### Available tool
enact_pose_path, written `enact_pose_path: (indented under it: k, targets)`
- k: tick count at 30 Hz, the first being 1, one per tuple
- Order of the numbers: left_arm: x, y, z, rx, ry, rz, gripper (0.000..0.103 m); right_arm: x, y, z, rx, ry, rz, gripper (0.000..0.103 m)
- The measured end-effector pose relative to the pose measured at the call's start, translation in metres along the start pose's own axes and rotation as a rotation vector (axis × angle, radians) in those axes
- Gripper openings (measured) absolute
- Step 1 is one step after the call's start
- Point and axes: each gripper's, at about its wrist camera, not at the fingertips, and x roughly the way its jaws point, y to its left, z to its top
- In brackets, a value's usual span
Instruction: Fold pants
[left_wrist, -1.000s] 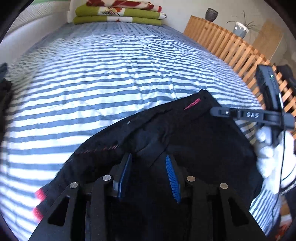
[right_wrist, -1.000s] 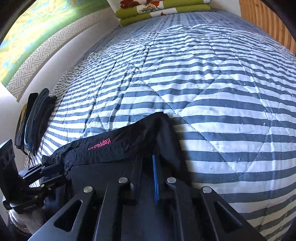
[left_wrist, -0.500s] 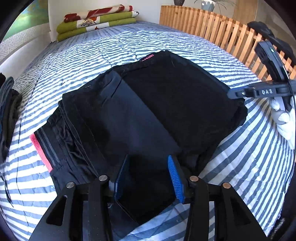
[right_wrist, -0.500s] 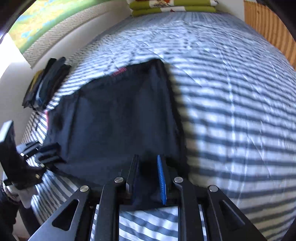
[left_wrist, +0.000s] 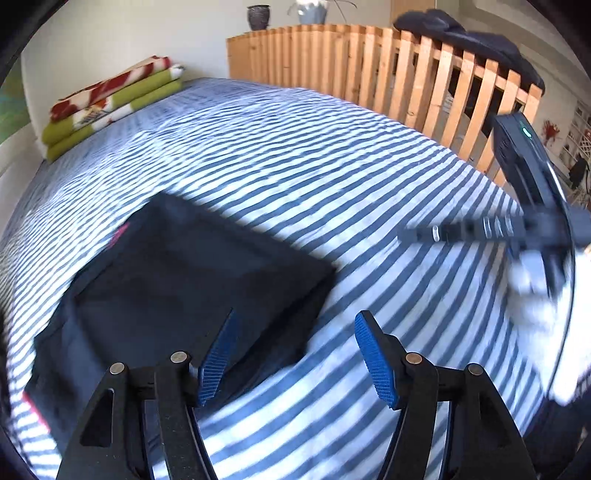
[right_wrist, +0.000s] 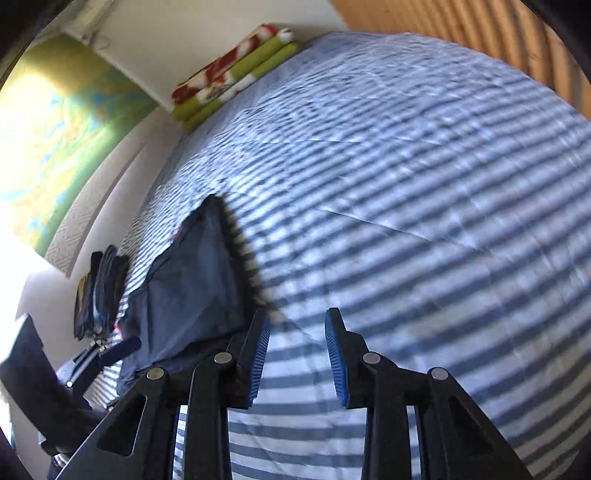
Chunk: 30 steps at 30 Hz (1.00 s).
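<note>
1. A folded pair of black pants (left_wrist: 177, 295) lies flat on a bed with a blue-and-white striped quilt (left_wrist: 332, 177), filling the lower left of the left wrist view.
2. The left gripper (left_wrist: 295, 354), black with blue ribbed pads, sits at the bottom of that frame. Its jaws stand wide apart, having just been opening, and nothing is between them; the left pad overlaps the near edge of the pants in the frame, the right one the quilt.
3. The right gripper (right_wrist: 297, 354) sits bottom centre of the right wrist view. Its jaws are apart by a narrower gap, also just opening, with only striped quilt showing between them. The pants (right_wrist: 192, 280) lie to its left.
4. A folded green, red and white blanket (left_wrist: 110, 99) rests at the far end of the bed, upper left.
5. A slatted wooden rail (left_wrist: 388, 66) runs along the upper right.
</note>
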Motion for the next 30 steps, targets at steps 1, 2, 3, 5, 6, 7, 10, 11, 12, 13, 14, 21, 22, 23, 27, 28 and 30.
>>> enact_pose_path:
  k: [1,2,3,5,6,7,10,11,12,13,14,21,22,23,27,28,30]
  targets:
    - [0.013,-0.009,0.008,0.004,0.012,0.022,0.069,0.000,-0.004,0.000,-0.009,0.008,-0.016,0.029]
    - [0.022,-0.017,0.015,0.012,0.023,0.037,0.069,-0.003,-0.009,0.000,-0.017,0.007,-0.027,0.029]
    - [0.037,-0.024,0.020,0.024,0.052,0.057,0.069,-0.008,-0.014,0.002,-0.017,-0.001,-0.027,0.029]
    - [0.064,-0.033,0.029,0.026,0.102,0.085,0.069,-0.012,-0.023,0.003,-0.004,-0.009,-0.019,0.030]
    - [0.076,-0.033,0.030,0.019,0.129,0.109,0.069,-0.012,-0.028,0.005,0.009,-0.009,-0.024,0.030]
    - [0.084,-0.033,0.028,0.015,0.143,0.134,0.070,-0.013,-0.030,0.005,0.016,-0.006,-0.020,0.030]
    - [0.092,-0.029,0.031,-0.029,0.130,0.119,0.068,-0.014,-0.032,0.004,0.014,0.018,0.012,0.030]
    - [0.094,-0.025,0.032,-0.047,0.127,0.111,0.061,-0.014,-0.032,0.004,0.007,0.020,0.012,0.030]
    - [0.094,-0.020,0.033,-0.060,0.123,0.100,0.055,-0.015,-0.031,0.004,0.000,0.023,0.019,0.030]
    - [0.092,-0.014,0.034,-0.078,0.118,0.089,0.042,-0.016,-0.031,0.003,0.001,0.024,0.032,0.030]
    - [0.091,-0.010,0.034,-0.098,0.112,0.069,0.036,-0.016,-0.031,0.004,0.007,0.028,0.047,0.030]
    - [0.047,0.022,0.024,-0.292,-0.041,-0.040,0.012,0.010,0.006,0.044,-0.033,0.085,0.189,0.042]
    - [0.041,0.026,0.022,-0.316,-0.064,-0.055,0.012,0.019,0.018,0.053,-0.068,0.096,0.203,0.055]
    - [0.036,0.030,0.021,-0.336,-0.088,-0.064,0.012,0.030,0.030,0.063,-0.080,0.103,0.210,0.058]
    - [0.014,0.038,0.014,-0.389,-0.169,-0.093,0.011,0.097,0.074,0.097,-0.061,0.261,0.364,0.059]
    - [0.011,0.039,0.012,-0.396,-0.179,-0.102,0.011,0.108,0.082,0.101,-0.067,0.284,0.374,0.059]
    - [0.007,0.043,0.008,-0.421,-0.195,-0.128,0.011,0.136,0.104,0.109,-0.092,0.337,0.384,0.059]
